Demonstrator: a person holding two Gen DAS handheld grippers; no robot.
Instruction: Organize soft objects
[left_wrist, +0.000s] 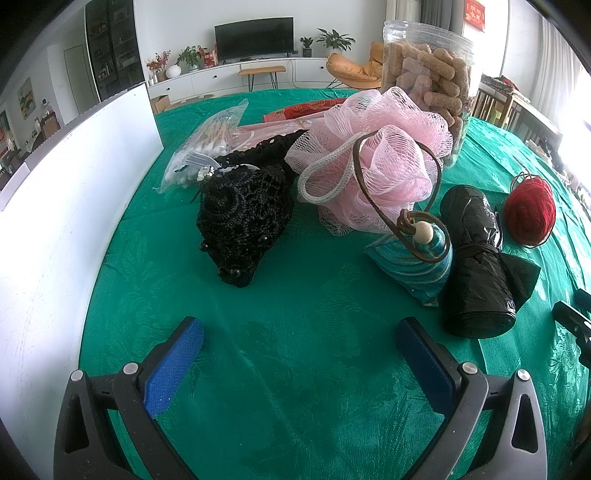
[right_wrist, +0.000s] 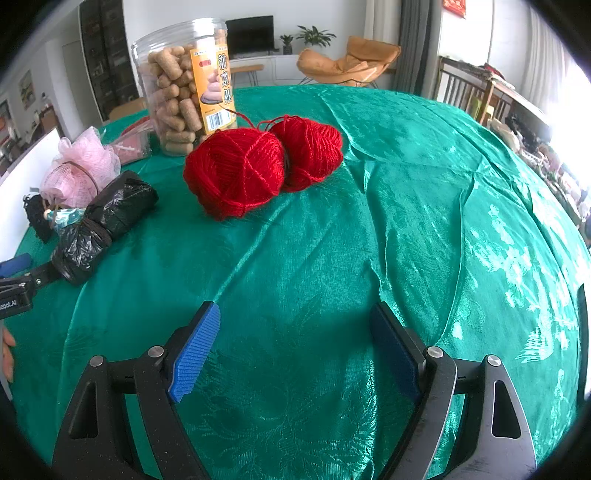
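Yarn (right_wrist: 258, 166) (2 red balls) fronts jar (right_wrist: 181, 85) labelled "油京果"; both hand-held grippers (left_wrist: 299, 343) (right_wrist: 295, 332) wide.

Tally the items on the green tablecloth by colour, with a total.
Red: 2, the near yarn ball and far yarn ball
Black: 2, the crochet piece and bin-bag roll
Pink: 1, the mesh bath pouf
Teal: 1, the fabric pouch
Clear: 2, the snack jar and cotton-swab bag
Total: 8

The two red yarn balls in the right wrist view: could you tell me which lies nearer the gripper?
The left yarn ball; the right yarn ball sits behind it.
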